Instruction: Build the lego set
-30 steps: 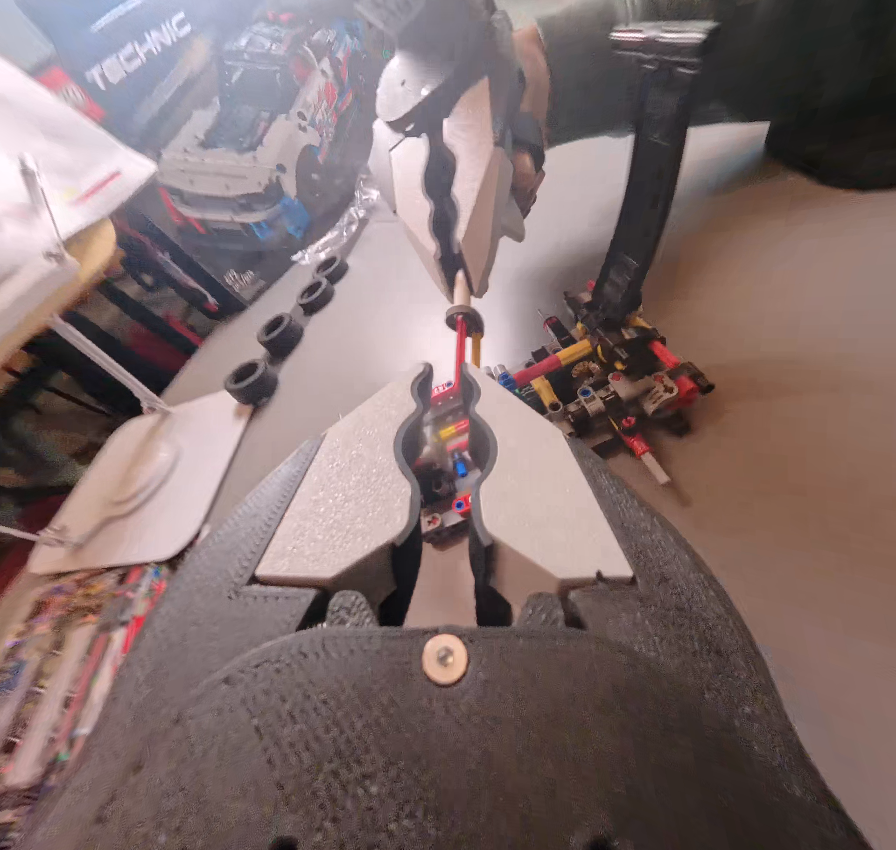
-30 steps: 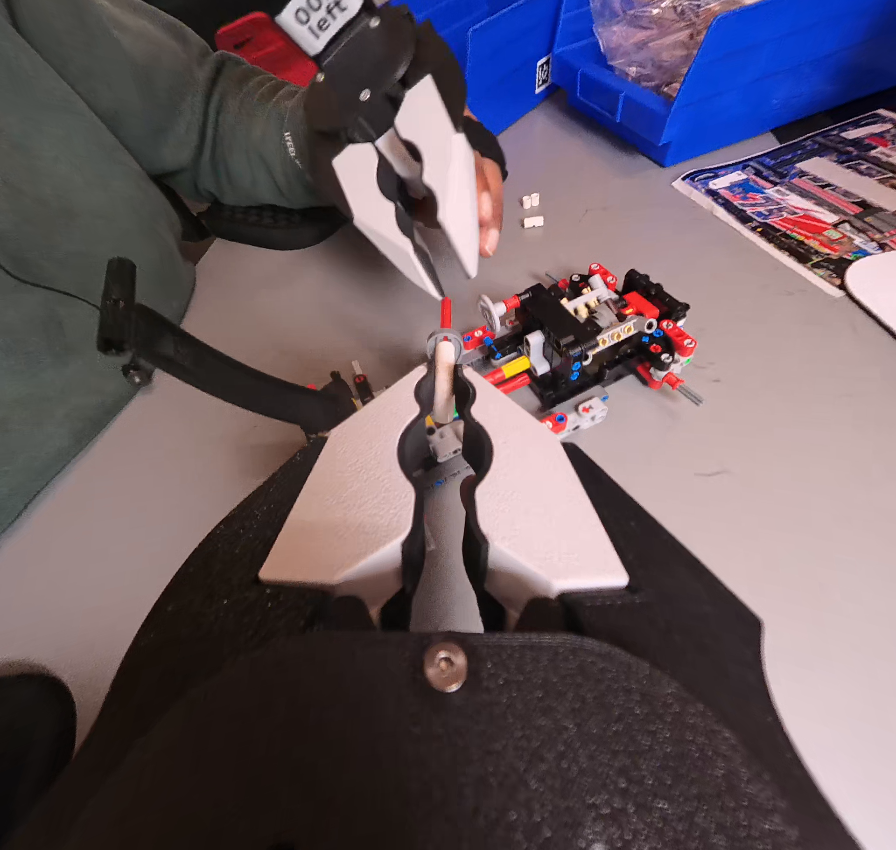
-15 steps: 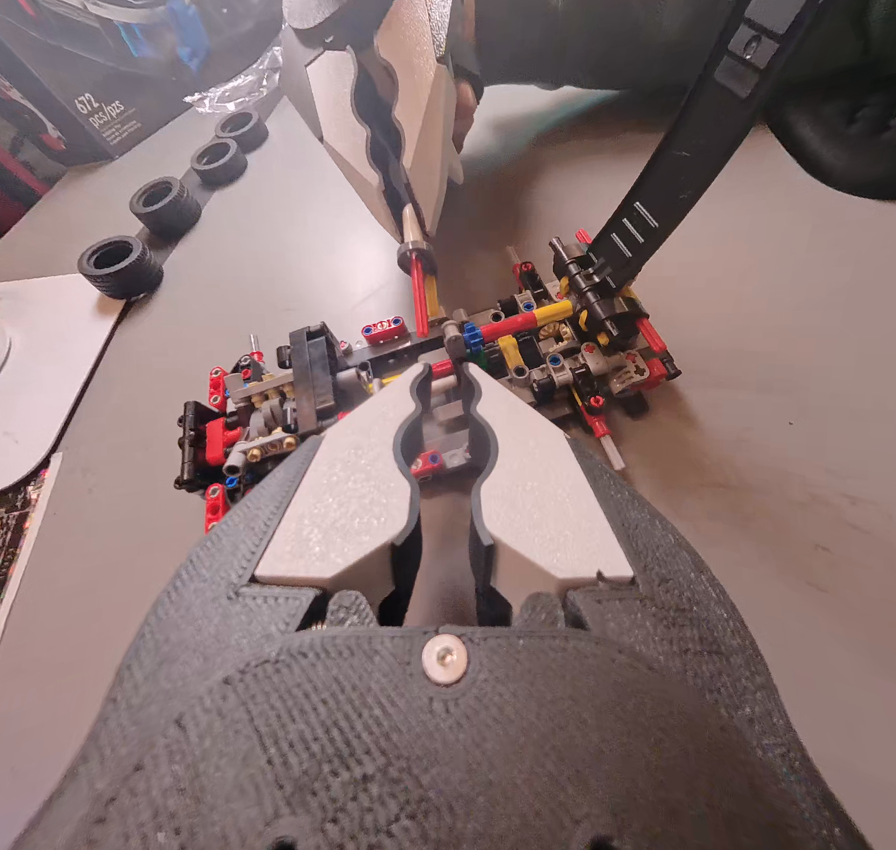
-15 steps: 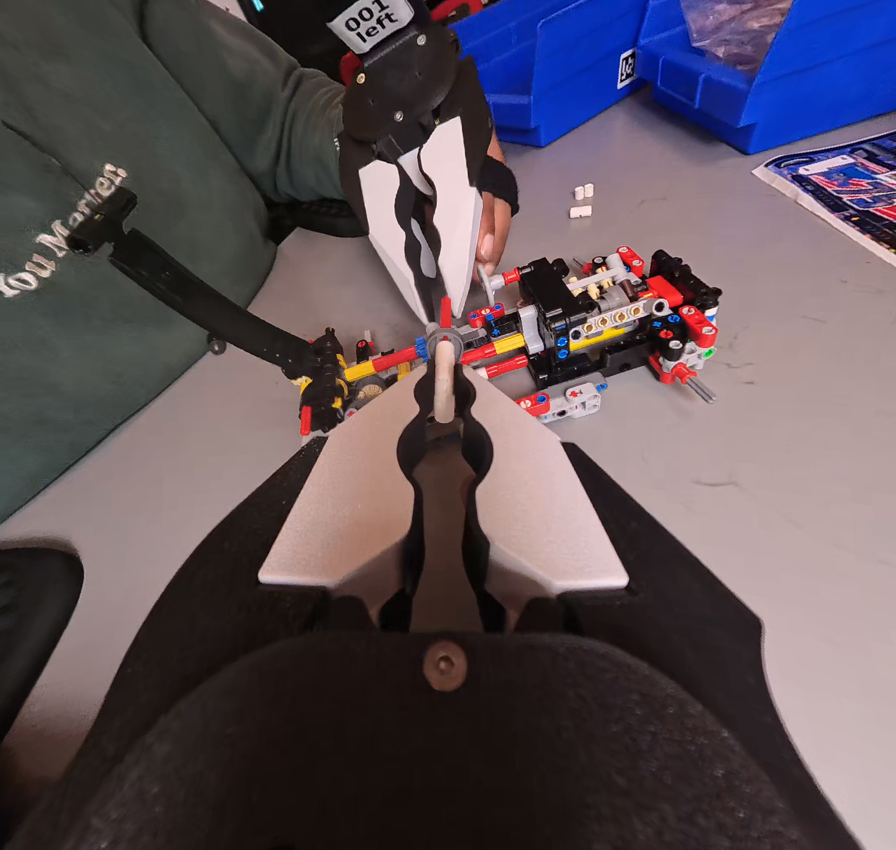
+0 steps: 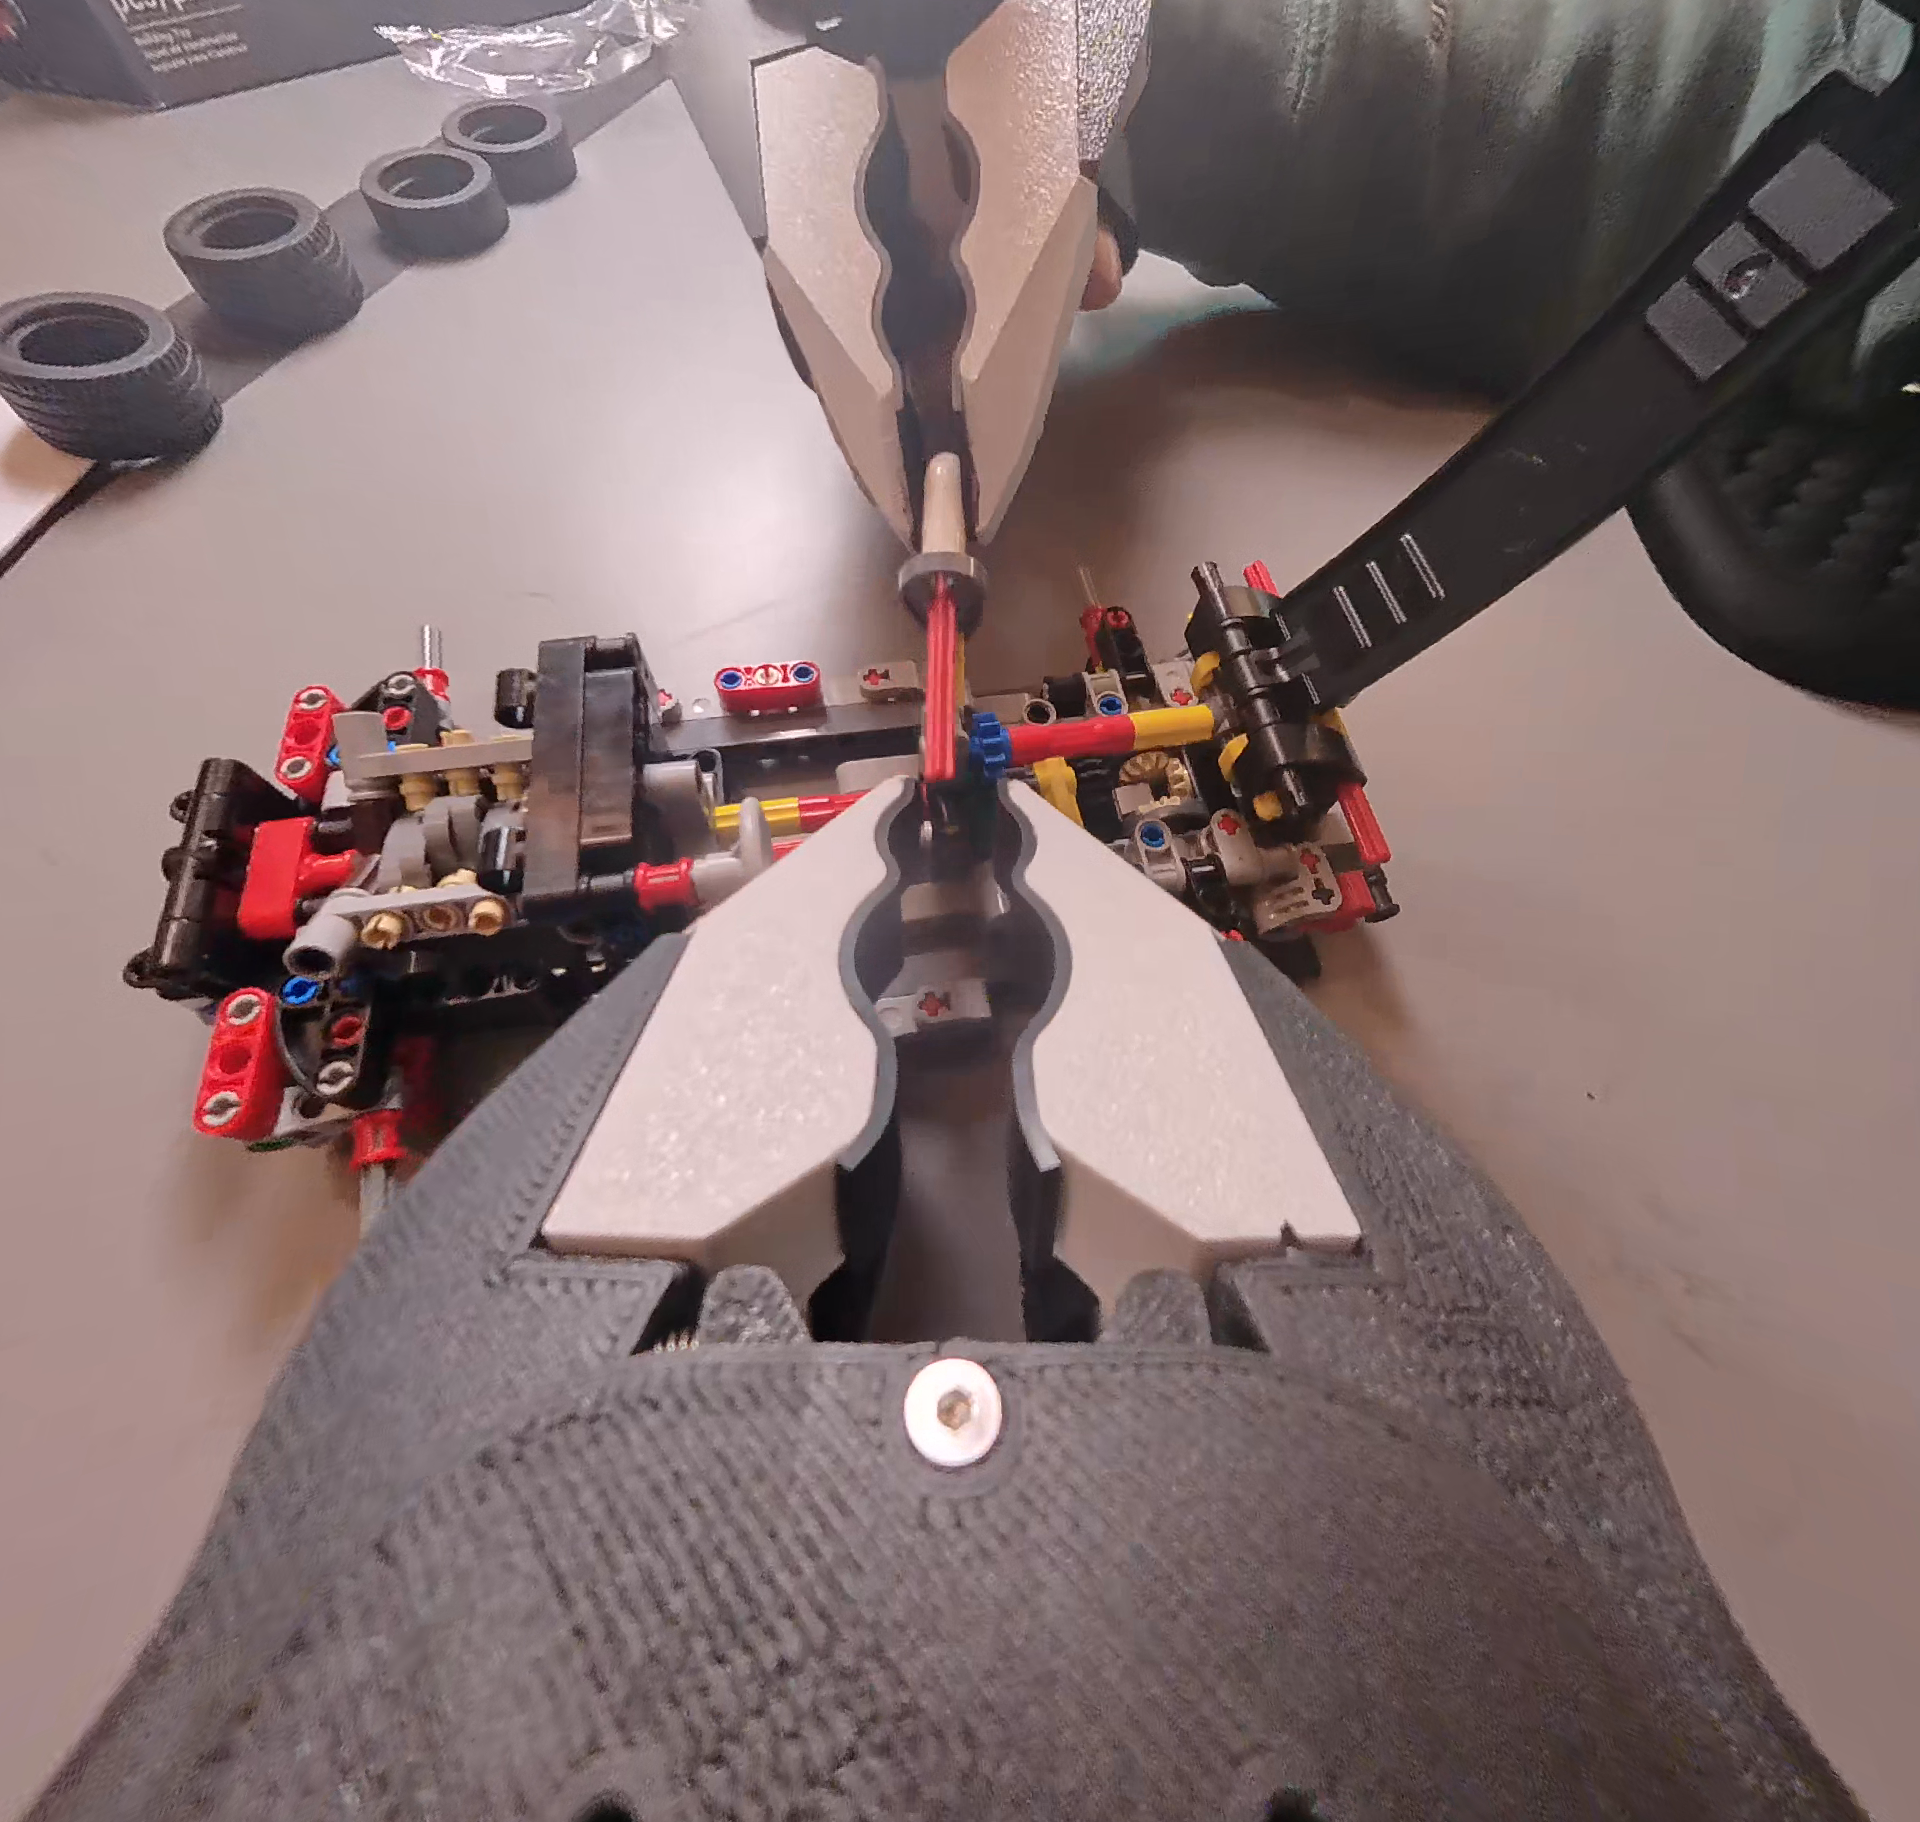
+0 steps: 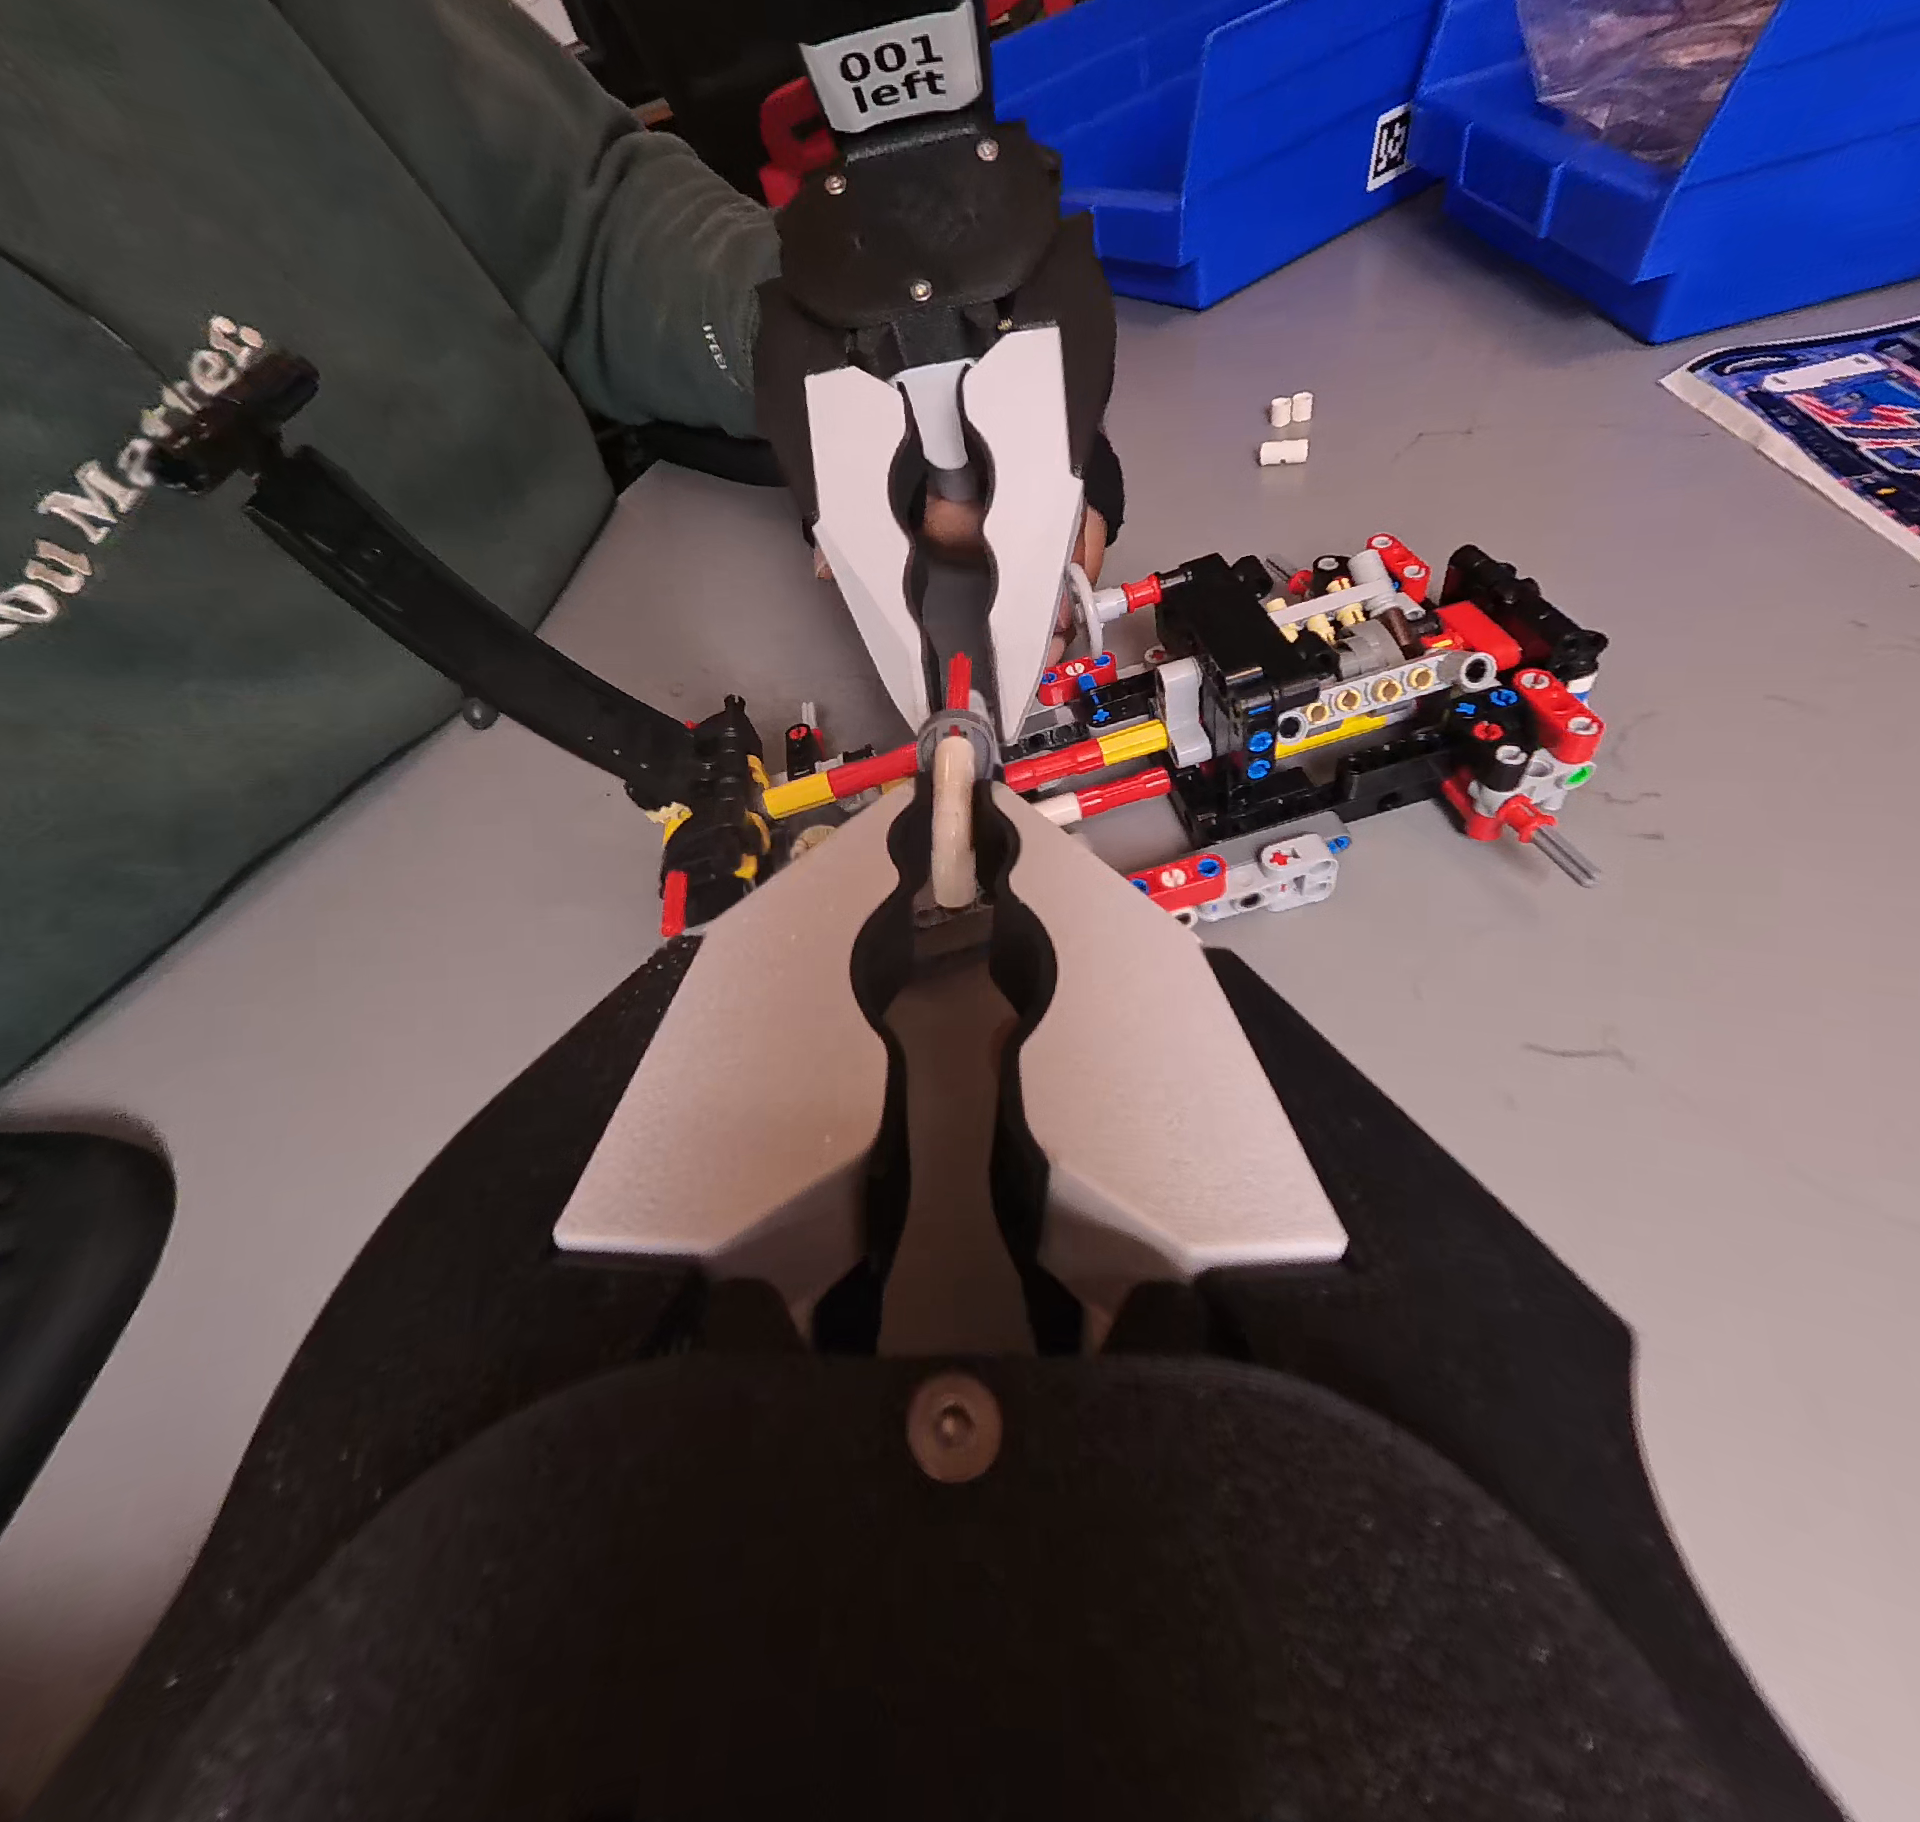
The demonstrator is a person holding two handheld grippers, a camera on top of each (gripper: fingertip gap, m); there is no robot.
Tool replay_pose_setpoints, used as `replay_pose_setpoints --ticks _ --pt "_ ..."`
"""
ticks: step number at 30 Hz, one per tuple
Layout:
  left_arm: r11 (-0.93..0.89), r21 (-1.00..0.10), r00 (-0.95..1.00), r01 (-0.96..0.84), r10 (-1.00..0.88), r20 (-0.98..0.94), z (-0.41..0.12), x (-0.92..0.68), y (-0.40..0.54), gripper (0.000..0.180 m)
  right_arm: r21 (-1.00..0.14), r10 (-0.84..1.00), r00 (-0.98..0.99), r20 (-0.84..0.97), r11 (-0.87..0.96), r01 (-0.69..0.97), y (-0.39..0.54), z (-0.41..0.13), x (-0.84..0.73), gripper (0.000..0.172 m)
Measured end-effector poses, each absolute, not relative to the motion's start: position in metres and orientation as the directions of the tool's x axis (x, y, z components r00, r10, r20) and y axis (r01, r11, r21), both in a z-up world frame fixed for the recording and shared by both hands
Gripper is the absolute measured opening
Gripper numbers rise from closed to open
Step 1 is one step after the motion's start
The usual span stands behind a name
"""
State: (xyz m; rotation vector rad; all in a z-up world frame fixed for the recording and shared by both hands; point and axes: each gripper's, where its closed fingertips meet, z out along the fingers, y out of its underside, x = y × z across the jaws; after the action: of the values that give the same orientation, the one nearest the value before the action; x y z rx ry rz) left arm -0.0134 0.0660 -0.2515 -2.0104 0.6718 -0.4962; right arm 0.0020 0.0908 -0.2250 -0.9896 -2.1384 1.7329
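Both views were evenly lit from overhead, the left one warmer and dimmer, the right one cooler and brighter. Soft shadows lay under the toy chassis (image 5: 727, 837) on the table (image 6: 1558, 1149). Wide-angle bending curved the edges. The tyres (image 5: 260, 245) and blue bins (image 6: 1558, 110) looked slightly soft.

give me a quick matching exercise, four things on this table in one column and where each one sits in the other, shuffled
Things:
1. black tyres
2. blue bins
3. small white pieces
4. beige rod

Places:
a. between the right claw's fingers
b. lined up in a row near the dark box
c. at the table's far edge, one holding a plastic bag
d. loose on the table between bins and brick-built chassis

Pairs: 1-b, 2-c, 3-d, 4-a
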Motion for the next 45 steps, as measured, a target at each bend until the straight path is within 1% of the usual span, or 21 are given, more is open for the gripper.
replay_pose_setpoints --ticks 8,12,17,20,23,24,30,33,37,40,45 --pt "-0.432 -0.874 0.750 -0.224 -0.649 0.129 -0.246 -0.017 0.057 0.016 -0.939 0.615 -0.752 -0.238 0.052 0.340 0.080 -0.220 0.001 0.005" --pt "-0.428 -0.894 0.739 -0.131 -0.643 0.199 -0.231 -0.018 0.056 0.018 -0.948 0.646 -0.726 -0.235 0.012 0.318 0.087 -0.212 0.002 0.005" --pt "-0.435 -0.880 0.764 -0.189 -0.628 0.146 -0.239 -0.013 0.063 0.017 -0.963 0.691 -0.682 -0.242 -0.087 0.253 0.100 -0.194 0.012 0.005" --pt "-0.431 -0.880 0.757 -0.200 -0.638 0.140 -0.238 -0.010 0.063 0.009 -0.966 0.711 -0.660 -0.243 -0.117 0.230 0.099 -0.190 0.021 0.005" --pt "-0.434 -0.878 0.745 -0.202 -0.650 0.150 -0.239 -0.010 0.061 0.008 -0.969 0.742 -0.630 -0.231 -0.119 0.216 0.096 -0.192 0.024 0.005" --pt "-0.432 -0.877 0.726 -0.210 -0.670 0.157 -0.239 -0.010 0.057 0.005 -0.970 0.746 -0.626 -0.228 -0.115 0.216 0.094 -0.193 0.024 0.005" --pt "-0.375 -0.890 0.518 -0.260 -0.832 0.199 -0.238 -0.005 0.019 0.005 -0.970 0.724 -0.659 -0.205 -0.062 0.234 0.061 -0.198 0.018 0.005" --pt "-0.368 -0.900 0.434 -0.232 -0.868 0.243 -0.238 -0.006 0.002 0.005 -0.966 0.707 -0.677 -0.202 -0.030 0.257 0.042 -0.205 0.013 0.005" --pt "-0.362 -0.905 0.435 -0.225 -0.868 0.239 -0.238 -0.010 0.003 0.005 -0.949 0.713 -0.661 -0.234 -0.020 0.314 0.028 -0.215 0.007 0.005" --pt "-0.367 -0.905 0.456 -0.213 -0.857 0.240 -0.238 -0.011 0.007 0.005 -0.953 0.748 -0.621 -0.233 -0.049 0.298 0.033 -0.212 0.004 0.005" --pt "-0.364 -0.909 0.498 -0.205 -0.838 0.224 -0.238 -0.012 0.012 0.005 -0.954 0.796 -0.566 -0.214 -0.046 0.297 0.034 -0.214 0.003 0.005"
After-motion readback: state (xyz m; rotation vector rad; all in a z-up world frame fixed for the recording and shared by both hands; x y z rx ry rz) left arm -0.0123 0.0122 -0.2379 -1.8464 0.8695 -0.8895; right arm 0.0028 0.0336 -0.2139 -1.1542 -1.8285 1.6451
